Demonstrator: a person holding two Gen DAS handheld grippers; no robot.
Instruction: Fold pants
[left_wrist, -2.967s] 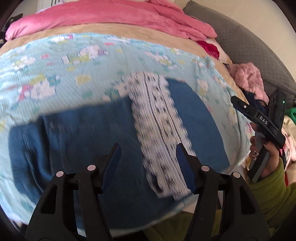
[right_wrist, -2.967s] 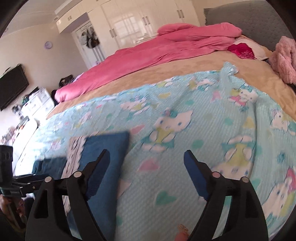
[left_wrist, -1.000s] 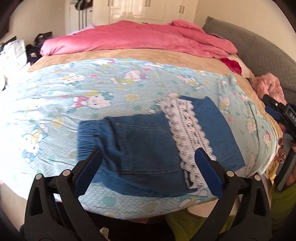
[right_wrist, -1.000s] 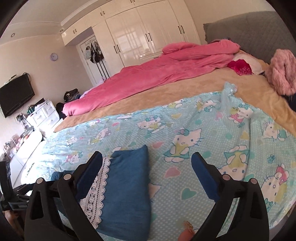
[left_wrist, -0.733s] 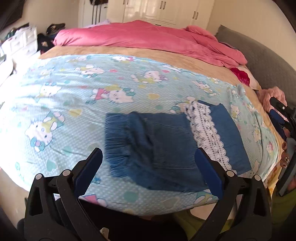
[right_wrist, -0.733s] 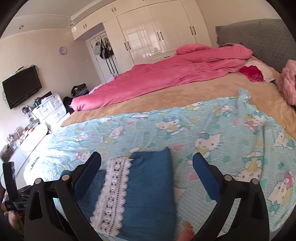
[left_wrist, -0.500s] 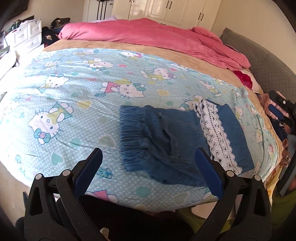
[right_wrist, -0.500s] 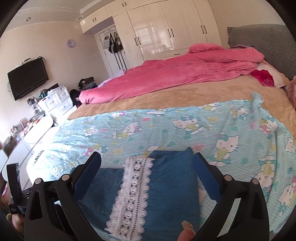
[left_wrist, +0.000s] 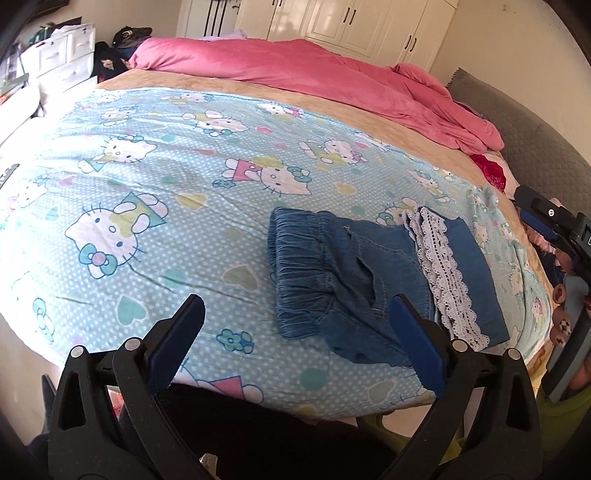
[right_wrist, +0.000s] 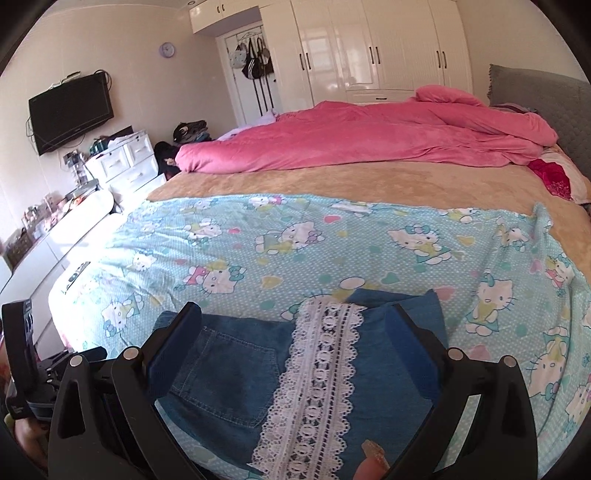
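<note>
Folded blue denim pants (left_wrist: 354, 280) with a white lace hem (left_wrist: 439, 273) lie flat on the cartoon-cat sheet (left_wrist: 166, 184) near the bed's front edge. Their gathered waistband (left_wrist: 295, 269) points left in the left wrist view. My left gripper (left_wrist: 295, 343) is open and held off the bed, low and left of the pants, holding nothing. In the right wrist view the pants (right_wrist: 236, 373) and lace band (right_wrist: 317, 373) lie just below my open right gripper (right_wrist: 295, 350), which is empty. A hand with the right gripper shows at the left view's right edge (left_wrist: 569, 280).
A pink duvet (right_wrist: 369, 136) is bunched along the far side of the bed on a tan blanket (right_wrist: 369, 181). A grey headboard (left_wrist: 535, 144) stands at right. White drawers (right_wrist: 125, 162), a wall TV (right_wrist: 70, 110) and white wardrobes (right_wrist: 369, 48) line the room.
Both grippers have drawn back from the pants and opened wider. The left view has swung left, so the pants now sit right of centre; the right view has swung over the pants.
</note>
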